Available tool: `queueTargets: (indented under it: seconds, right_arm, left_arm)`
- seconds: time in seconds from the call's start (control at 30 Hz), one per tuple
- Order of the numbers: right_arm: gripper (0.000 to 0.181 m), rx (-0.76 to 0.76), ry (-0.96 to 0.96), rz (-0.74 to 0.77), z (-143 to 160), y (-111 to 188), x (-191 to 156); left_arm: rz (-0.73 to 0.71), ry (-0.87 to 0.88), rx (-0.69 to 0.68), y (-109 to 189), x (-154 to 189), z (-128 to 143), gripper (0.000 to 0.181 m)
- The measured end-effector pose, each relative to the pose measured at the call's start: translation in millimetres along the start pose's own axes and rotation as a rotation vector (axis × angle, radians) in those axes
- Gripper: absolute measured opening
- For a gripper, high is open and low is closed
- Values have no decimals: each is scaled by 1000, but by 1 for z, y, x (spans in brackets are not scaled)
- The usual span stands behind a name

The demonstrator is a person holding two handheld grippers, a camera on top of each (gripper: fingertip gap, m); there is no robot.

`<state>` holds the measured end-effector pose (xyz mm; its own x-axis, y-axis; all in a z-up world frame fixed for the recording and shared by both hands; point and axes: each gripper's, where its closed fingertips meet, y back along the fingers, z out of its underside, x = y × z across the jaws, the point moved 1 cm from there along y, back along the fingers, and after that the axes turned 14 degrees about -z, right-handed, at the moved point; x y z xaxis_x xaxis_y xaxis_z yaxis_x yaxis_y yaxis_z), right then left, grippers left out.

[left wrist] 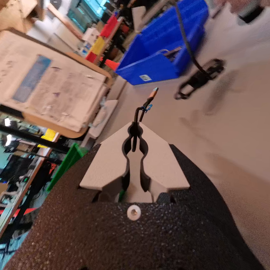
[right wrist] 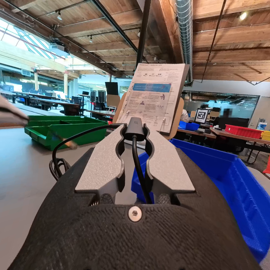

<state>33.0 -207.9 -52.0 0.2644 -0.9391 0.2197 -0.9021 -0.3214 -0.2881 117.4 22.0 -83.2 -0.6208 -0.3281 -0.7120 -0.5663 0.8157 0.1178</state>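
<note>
Clearly both grippers are clamped on cable parts. Pinched at the tips of the left gripper is a thin black cord, bent and tied with a blue twist tie; its orange-sleeved plug juts just ahead, over the grey table. A blue bin sits farther ahead. The right gripper nips a black adapter block whose cord loops off left toward a green tray. I judge the cords light and limp, the rigid ends the surest hold.
</note>
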Motion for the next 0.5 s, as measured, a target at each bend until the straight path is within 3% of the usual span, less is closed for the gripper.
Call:
queueTargets:
  seconds: [0.1,0.2,0.27,0.33,0.5]
  right_arm:
    - [22,9,-6,1,-3,6,6]
    - [22,-14,25,-29,-4,9,9]
    - [22,-35,60,-42,-4,12,12]
    - [22,-46,65,-38,-4,15,17]
    - [22,-31,39,-39,-4,14,19]
  left_arm:
    - [158,-52,-28,-6,65,21,0]
    - [290,-43,-100,-3,101,42,1]
    - [365,-41,-142,4,115,51,2]
    - [455,0,-201,11,126,56,15]
    - [473,201,-275,-5,128,27,29]
